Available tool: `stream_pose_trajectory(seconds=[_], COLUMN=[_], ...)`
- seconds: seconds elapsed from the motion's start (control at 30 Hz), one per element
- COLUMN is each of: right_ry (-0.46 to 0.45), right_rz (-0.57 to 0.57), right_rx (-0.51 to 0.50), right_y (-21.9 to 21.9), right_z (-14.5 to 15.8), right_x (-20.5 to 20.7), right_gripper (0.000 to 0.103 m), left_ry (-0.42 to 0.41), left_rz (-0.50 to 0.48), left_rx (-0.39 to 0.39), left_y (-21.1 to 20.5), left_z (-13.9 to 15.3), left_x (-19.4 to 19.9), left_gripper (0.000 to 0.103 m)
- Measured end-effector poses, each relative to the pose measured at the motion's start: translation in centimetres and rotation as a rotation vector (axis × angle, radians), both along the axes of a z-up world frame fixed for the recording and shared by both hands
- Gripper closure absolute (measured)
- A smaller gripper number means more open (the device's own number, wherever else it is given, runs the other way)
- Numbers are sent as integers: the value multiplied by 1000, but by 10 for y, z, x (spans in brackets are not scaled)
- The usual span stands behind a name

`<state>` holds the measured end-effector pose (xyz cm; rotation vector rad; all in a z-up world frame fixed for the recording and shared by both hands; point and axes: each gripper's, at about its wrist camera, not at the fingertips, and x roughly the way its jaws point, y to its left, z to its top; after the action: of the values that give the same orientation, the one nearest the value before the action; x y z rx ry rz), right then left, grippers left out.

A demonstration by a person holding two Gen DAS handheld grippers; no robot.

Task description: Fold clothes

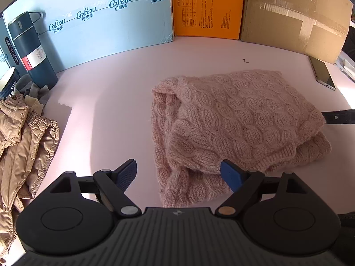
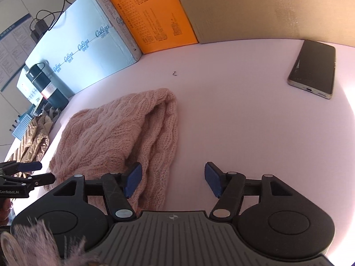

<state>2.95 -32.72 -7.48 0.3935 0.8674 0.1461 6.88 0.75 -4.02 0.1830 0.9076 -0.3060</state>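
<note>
The pink cable-knit sweater (image 1: 235, 119) is seen lying doubled over in layers on the pink table (image 1: 115, 93), well apart from the phone (image 2: 312, 68), flanked by the left gripper (image 1: 177, 173) and right gripper (image 2: 173, 179), both spread wide and holding nothing, seemingly released.

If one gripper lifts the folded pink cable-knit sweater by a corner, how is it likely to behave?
The pink sweater would probably sag and unfold: it is soft, chunky knit lying in loose, bulging layers. Its fuzzy, ribbed surface likely grips the pads rather than slipping. It looks bulky, so probably heavier than the thin tan garment, and a one-corner lift by the open left gripper may stretch it.
</note>
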Motion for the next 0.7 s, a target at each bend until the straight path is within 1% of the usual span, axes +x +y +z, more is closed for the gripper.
stream_pose_trajectory(seconds=[0.03, 0.1, 0.2, 0.27, 0.3, 0.37, 0.43, 0.53, 0.6, 0.63, 0.7], right_ry=[-7, -47, -107, -147, -166, -179, -175, -169, -174, -177, -175], right_rz=[-23, -23, -22, -21, -20, 4, 32, 60, 72, 85, 107], right_rx=[-9, 6, 29, 44, 51, 46, 28, -3, -26, -39, -73], right_y=[-3, -1, 2, 4, 5, 15, 26, 42, 50, 54, 61], right_z=[2, 8, 18, 24, 27, 29, 28, 25, 24, 23, 21], right_x=[-2, 0, 4, 6, 8, 15, 23, 33, 36, 38, 42], right_gripper=[41, 40, 32, 22, 20, 19, 19, 19, 19, 17, 15], left_ry=[-3, -7, -21, -39, -48, -56, -49, -40, -37, -31, -36], left_rz=[2, 7, 23, 40, 53, 82, 102, 91, 59, 44, 23], left_rx=[3, 11, 18, 4, -9, -42, -80, -107, -111, -103, -52], left_y=[1, 2, 7, 14, 17, 23, 25, 15, 0, -8, -27], left_z=[1, 4, 9, 13, 15, 20, 22, 24, 26, 27, 24], left_x=[-1, -2, -4, -6, -6, -5, 0, 9, 15, 18, 26], left_gripper=[22, 21, 21, 21, 20, 17, 16, 16, 13, 12, 12])
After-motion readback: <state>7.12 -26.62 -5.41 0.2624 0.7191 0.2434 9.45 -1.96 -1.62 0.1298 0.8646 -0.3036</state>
